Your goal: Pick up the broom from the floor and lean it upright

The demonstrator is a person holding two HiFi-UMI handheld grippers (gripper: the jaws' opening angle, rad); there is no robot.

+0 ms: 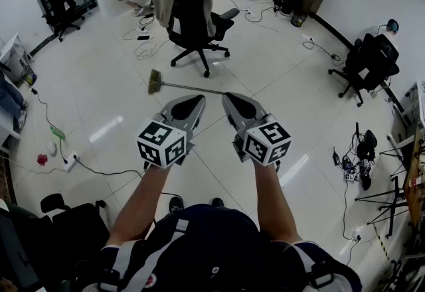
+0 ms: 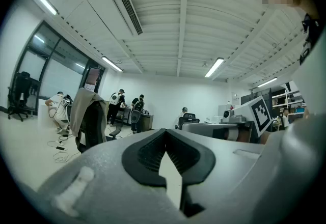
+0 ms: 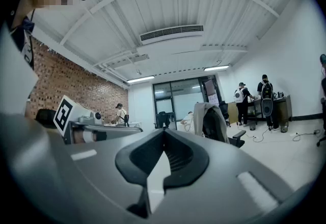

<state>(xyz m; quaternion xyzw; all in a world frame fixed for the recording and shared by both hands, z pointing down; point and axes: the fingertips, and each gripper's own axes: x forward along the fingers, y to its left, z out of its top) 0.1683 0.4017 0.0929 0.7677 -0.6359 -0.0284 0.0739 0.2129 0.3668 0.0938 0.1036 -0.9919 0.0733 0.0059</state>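
The broom [image 1: 174, 85] lies flat on the pale tiled floor in the head view, with its straw-coloured head [image 1: 155, 82] to the left and its thin handle running right. My left gripper [image 1: 198, 98] and right gripper [image 1: 228, 96] are held level side by side, well above the floor, with their tips over the handle's right part. Both are shut with nothing between the jaws. In the left gripper view the left gripper [image 2: 165, 132] points across the room, as does the right gripper [image 3: 164, 130] in its own view. Neither gripper view shows the broom.
A black office chair draped with a beige jacket [image 1: 190, 8] stands just beyond the broom. Cables [image 1: 143, 38] trail on the floor behind it. Another black chair [image 1: 368, 62] is at the right, a power strip and cord [image 1: 70, 161] at the left. Several people stand at the far desks [image 2: 122, 103].
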